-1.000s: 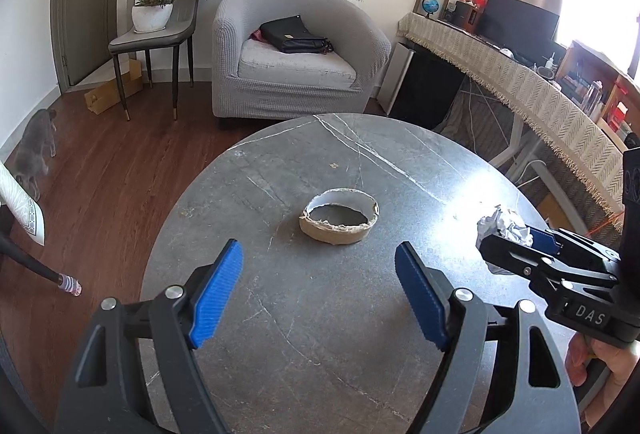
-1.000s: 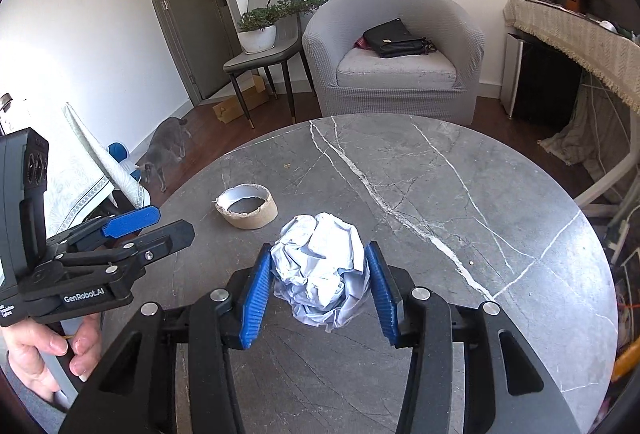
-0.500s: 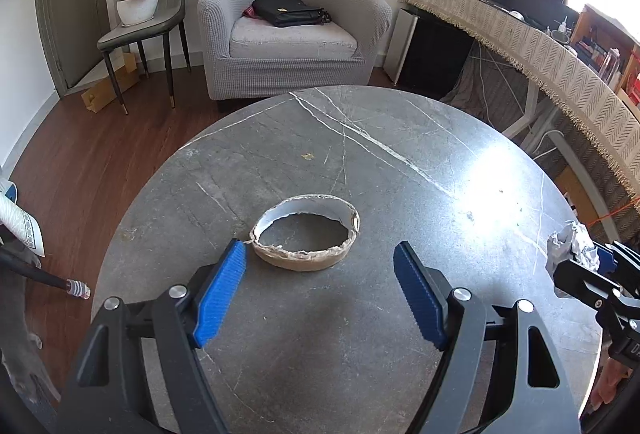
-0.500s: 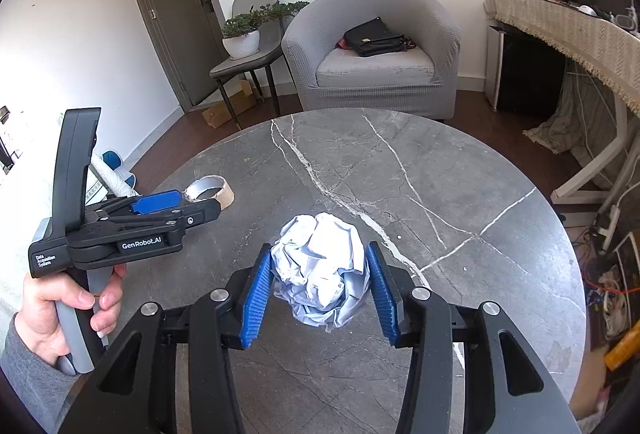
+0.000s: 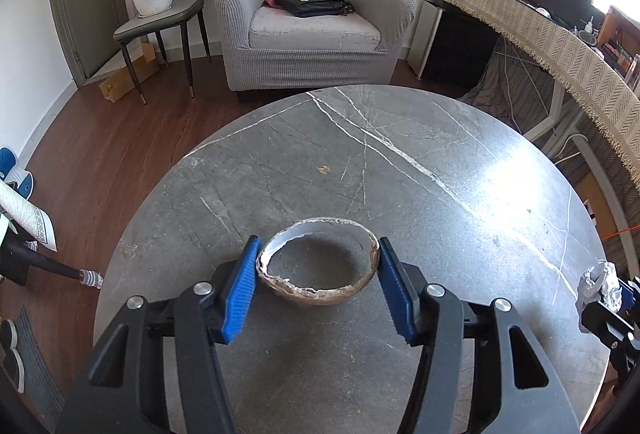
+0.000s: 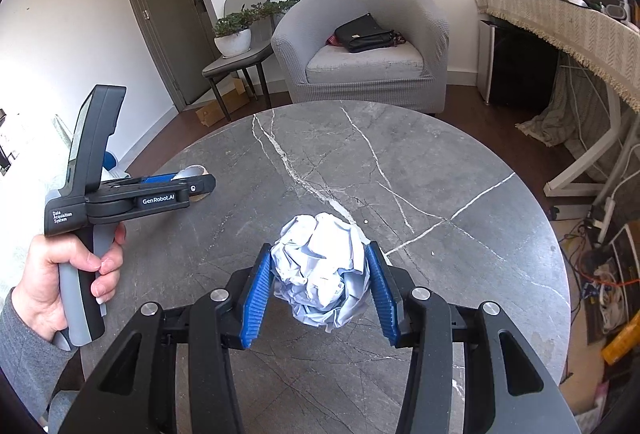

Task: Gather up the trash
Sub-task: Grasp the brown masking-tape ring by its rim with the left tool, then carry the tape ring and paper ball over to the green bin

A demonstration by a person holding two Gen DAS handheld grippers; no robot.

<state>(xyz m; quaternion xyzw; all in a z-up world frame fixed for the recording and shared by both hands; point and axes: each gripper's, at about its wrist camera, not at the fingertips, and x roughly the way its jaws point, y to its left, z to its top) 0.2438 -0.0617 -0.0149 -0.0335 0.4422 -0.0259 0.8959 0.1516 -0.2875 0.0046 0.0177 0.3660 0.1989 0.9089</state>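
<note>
Here, on the left side, a person's left hand (image 6: 76, 270), in a grey sleeve, is wrapped around the upright grey and black handle of the left gripper (image 5: 318, 286), whose body reaches out level over the near left part of the round grey marble table (image 5: 420, 169). Seen from its own camera, that gripper points steeply down at the tabletop. Its jaws have just been closing around a used tape roll (image 5: 318, 274), a torn cardboard ring lying flat on the marble. The blue pads (image 5: 242, 290) now sit right at the ring's left and right rims, and the ring looks a little squashed between them, so they appear to press on it. The roll rests near the table's front edge, on the left half.

Toward the right, the right gripper (image 6: 318, 286) is angled down over the near middle of the table and is clamped on a crumpled ball of white paper (image 6: 320, 270), one blue pad pushed into each side of it. The ball bulges above and below the pads. Whether it is lifted off the marble cannot be told. In the left wrist view the same paper ball peeks in at the far right edge.
</note>
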